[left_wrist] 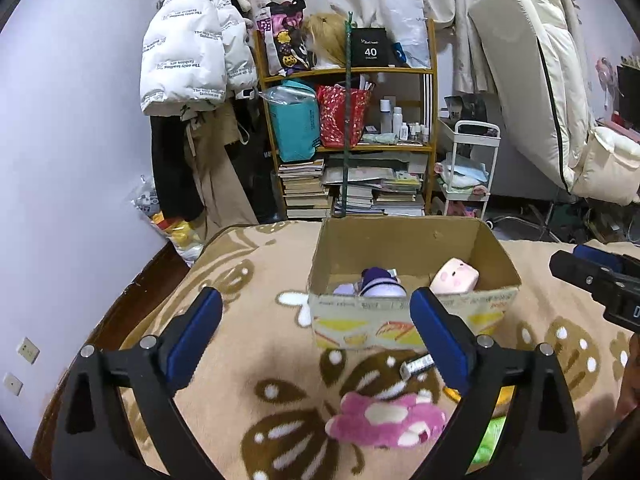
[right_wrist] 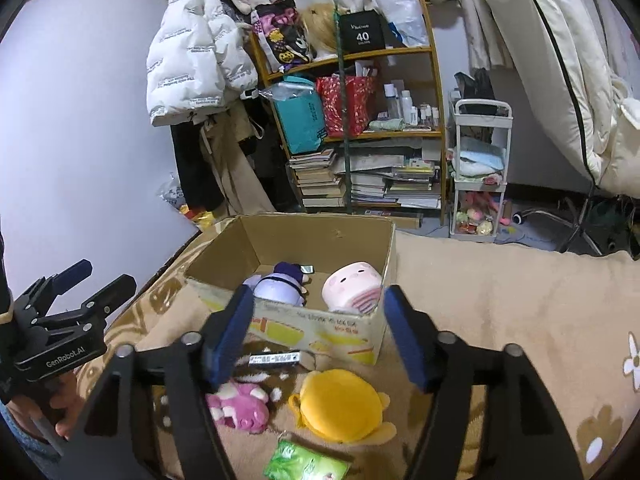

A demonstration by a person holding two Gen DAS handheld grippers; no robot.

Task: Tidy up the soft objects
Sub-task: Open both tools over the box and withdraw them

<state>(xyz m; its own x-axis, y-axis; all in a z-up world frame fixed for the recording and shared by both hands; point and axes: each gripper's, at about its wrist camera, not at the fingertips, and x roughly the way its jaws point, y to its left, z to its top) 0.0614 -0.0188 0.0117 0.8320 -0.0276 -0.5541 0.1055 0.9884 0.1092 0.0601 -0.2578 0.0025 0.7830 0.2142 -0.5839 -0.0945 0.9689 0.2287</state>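
Spreading wide over the blanket, the left claw is seen with nothing between its blue pads; nothing is held or touched by it. Below it, toward the blanket's near edge, a pink plush is laid flat, with a small labelled tube just beyond it.

An open cardboard box is set on the blanket near its far edge. Inside, a purple doll is lodged at the left and a pale pink plush at the right, both against the near wall.

The right claw is likewise held well open and empty, in front of the box. Under it a yellow plush is found beside the pink plush, and a green packet lies nearest the blanket's near edge.
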